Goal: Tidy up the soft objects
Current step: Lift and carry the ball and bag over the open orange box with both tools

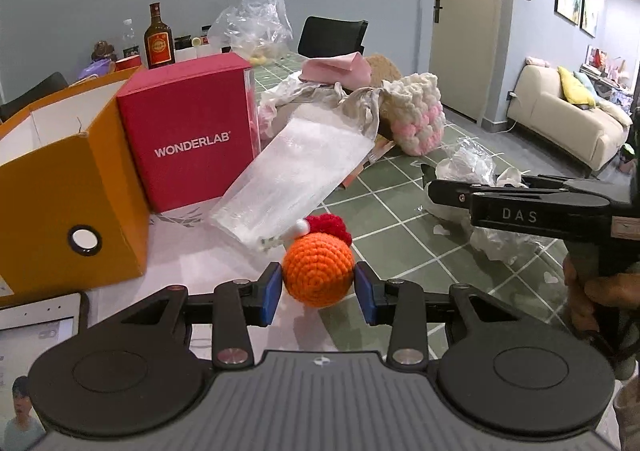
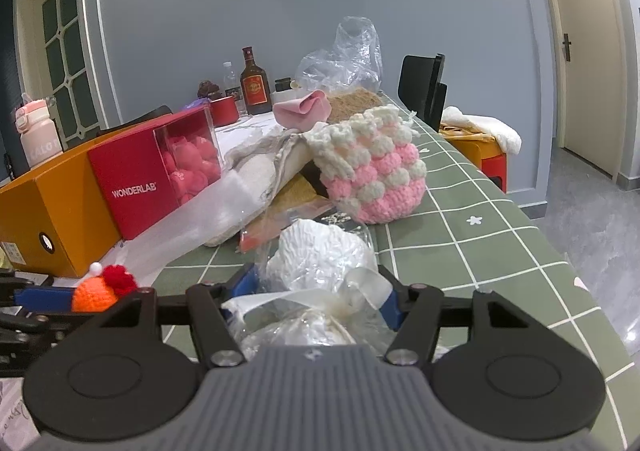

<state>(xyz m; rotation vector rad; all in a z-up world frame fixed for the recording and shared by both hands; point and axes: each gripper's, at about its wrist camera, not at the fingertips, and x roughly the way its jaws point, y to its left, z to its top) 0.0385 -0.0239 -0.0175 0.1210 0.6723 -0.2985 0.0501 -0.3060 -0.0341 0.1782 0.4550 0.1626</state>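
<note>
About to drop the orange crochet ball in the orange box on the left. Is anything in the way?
Nothing visible blocks it. The left gripper holds the orange crochet ball; the orange box stands open-topped just left of it, with only bare tablecloth between. The red WONDERLAB box sits behind that path.

The orange box (image 1: 60, 187) is cropped; its inside perhaps hidden.

Wonderlab box (image 1: 188, 131) right of file box (image 1: 68, 187); bottle (image 1: 159, 39) seemingly behind.
</note>
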